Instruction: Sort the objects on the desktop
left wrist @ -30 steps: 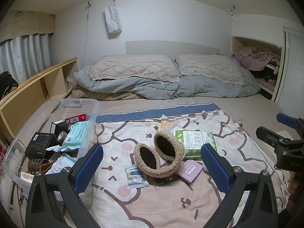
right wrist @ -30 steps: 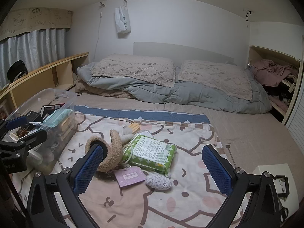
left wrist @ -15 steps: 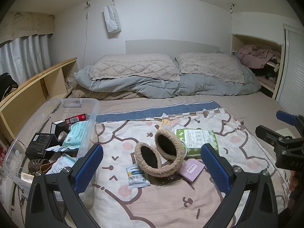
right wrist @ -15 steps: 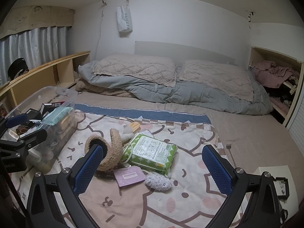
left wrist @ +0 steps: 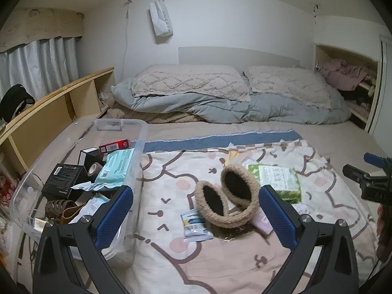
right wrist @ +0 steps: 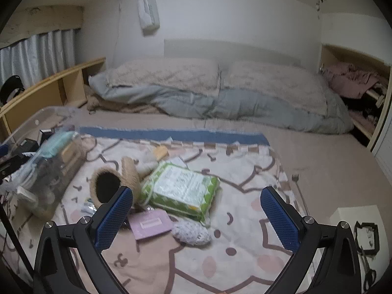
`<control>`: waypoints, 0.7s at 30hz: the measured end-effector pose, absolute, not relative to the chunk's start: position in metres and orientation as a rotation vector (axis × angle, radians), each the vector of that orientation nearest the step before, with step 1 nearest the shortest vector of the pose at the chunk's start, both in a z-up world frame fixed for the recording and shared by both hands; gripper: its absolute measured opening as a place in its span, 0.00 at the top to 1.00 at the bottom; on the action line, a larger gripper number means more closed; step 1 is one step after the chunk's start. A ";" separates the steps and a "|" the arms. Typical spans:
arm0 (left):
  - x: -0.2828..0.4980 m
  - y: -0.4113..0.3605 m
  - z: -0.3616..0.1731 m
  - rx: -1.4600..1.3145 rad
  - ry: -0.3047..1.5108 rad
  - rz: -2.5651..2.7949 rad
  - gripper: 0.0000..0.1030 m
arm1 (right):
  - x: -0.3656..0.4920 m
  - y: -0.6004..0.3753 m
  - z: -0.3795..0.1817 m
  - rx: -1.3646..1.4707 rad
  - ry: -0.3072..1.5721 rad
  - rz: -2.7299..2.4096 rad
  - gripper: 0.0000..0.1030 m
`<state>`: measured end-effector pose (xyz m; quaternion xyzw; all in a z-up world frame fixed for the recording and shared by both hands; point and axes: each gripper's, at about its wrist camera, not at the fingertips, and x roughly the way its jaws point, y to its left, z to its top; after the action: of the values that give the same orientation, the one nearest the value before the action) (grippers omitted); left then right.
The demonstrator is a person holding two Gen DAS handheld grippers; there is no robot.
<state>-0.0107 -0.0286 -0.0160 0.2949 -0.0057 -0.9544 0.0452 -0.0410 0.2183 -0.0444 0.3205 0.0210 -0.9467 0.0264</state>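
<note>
Fluffy tan earmuffs (left wrist: 226,197) lie on a cartoon-print blanket, with a green wipes pack (left wrist: 279,182), a small blue-white sachet (left wrist: 196,225) and a purple packet (left wrist: 263,221) beside them. My left gripper (left wrist: 196,218) is open and empty, hovering just short of the earmuffs. My right gripper (right wrist: 196,216) is open and empty above the purple packet (right wrist: 150,223) and a white knitted ball (right wrist: 191,232), short of the wipes pack (right wrist: 182,191). The earmuffs (right wrist: 114,183) sit left of it. The right gripper shows at the left wrist view's right edge (left wrist: 367,178).
A clear plastic bin (left wrist: 31,178) at the left holds black boxes, a red box, a teal wipes pack and a brown strap. Pillows and a grey duvet (left wrist: 220,103) lie at the back. A wooden shelf (left wrist: 56,107) runs along the left. A fork (right wrist: 297,188) and white box (right wrist: 355,218) lie right.
The right wrist view has swung right and closer to the wipes pack, with motion blur. The left wrist view has shifted slightly right; the bin sits more toward the centre. Both grippers stay open.
</note>
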 end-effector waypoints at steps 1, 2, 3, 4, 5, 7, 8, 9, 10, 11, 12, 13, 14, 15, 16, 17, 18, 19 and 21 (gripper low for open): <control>-0.011 -0.029 -0.018 0.905 -0.030 -2.912 0.00 | -0.044 0.219 -0.047 1.008 0.065 -2.921 0.00; -0.012 -0.029 -0.020 0.912 -0.039 -2.909 0.00 | -0.047 0.221 -0.052 1.034 0.066 -2.913 0.00; -0.012 -0.029 -0.021 0.919 -0.045 -2.908 0.00 | -0.050 0.222 -0.055 1.050 0.068 -2.910 0.00; -0.013 -0.030 -0.023 0.929 -0.052 -2.905 0.00 | -0.052 0.224 -0.058 1.068 0.069 -2.909 0.00; -0.014 -0.029 -0.025 0.937 -0.058 -2.904 0.00 | -0.055 0.226 -0.062 1.093 0.062 -2.905 0.00; -0.015 -0.027 -0.028 0.956 -0.078 -2.902 0.00 | -0.062 0.228 -0.070 1.149 0.042 -2.885 0.00; -0.016 -0.026 -0.028 0.960 -0.085 -2.903 0.00 | -0.066 0.229 -0.075 1.178 0.028 -2.873 0.00; -0.017 -0.025 -0.029 0.963 -0.090 -2.904 0.00 | -0.069 0.228 -0.078 1.204 0.013 -2.860 0.00; -0.017 -0.024 -0.029 0.967 -0.095 -2.908 0.00 | -0.074 0.228 -0.084 1.241 -0.019 -2.833 0.00; -0.018 -0.024 -0.030 0.969 -0.096 -2.912 0.00 | -0.078 0.228 -0.088 1.269 -0.047 -2.812 0.00; -0.019 -0.023 -0.030 0.973 -0.099 -2.917 0.00 | -0.082 0.228 -0.093 1.296 -0.069 -2.792 0.00; -0.019 -0.022 -0.030 0.977 -0.102 -2.922 0.00 | -0.086 0.227 -0.096 1.318 -0.083 -2.775 0.00; -0.019 -0.021 -0.031 0.980 -0.106 -2.926 0.00 | -0.092 0.225 -0.102 1.347 -0.092 -2.755 0.00; -0.019 -0.020 -0.032 0.985 -0.111 -2.931 0.00 | -0.095 0.222 -0.106 1.365 -0.090 -2.745 0.00; -0.020 -0.017 -0.034 0.993 -0.122 -2.937 0.00 | -0.100 0.220 -0.111 1.387 -0.086 -2.729 0.00; -0.020 -0.015 -0.035 1.001 -0.131 -2.942 0.00 | -0.105 0.216 -0.119 1.424 -0.087 -2.704 0.00; -0.020 -0.014 -0.036 1.010 -0.142 -2.946 0.00 | -0.107 0.214 -0.124 1.454 -0.100 -2.681 0.00; -0.021 -0.011 -0.038 1.024 -0.157 -2.952 0.00 | -0.113 0.211 -0.133 1.500 -0.128 -2.641 0.00; -0.021 -0.008 -0.041 1.044 -0.178 -2.965 0.00 | -0.122 0.207 -0.145 1.567 -0.164 -2.590 0.00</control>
<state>-0.0212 -0.0082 -0.0410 0.3316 -0.0566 -0.9417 -0.0035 -0.1222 0.2075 -0.1454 0.5162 -0.0541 -0.8530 0.0550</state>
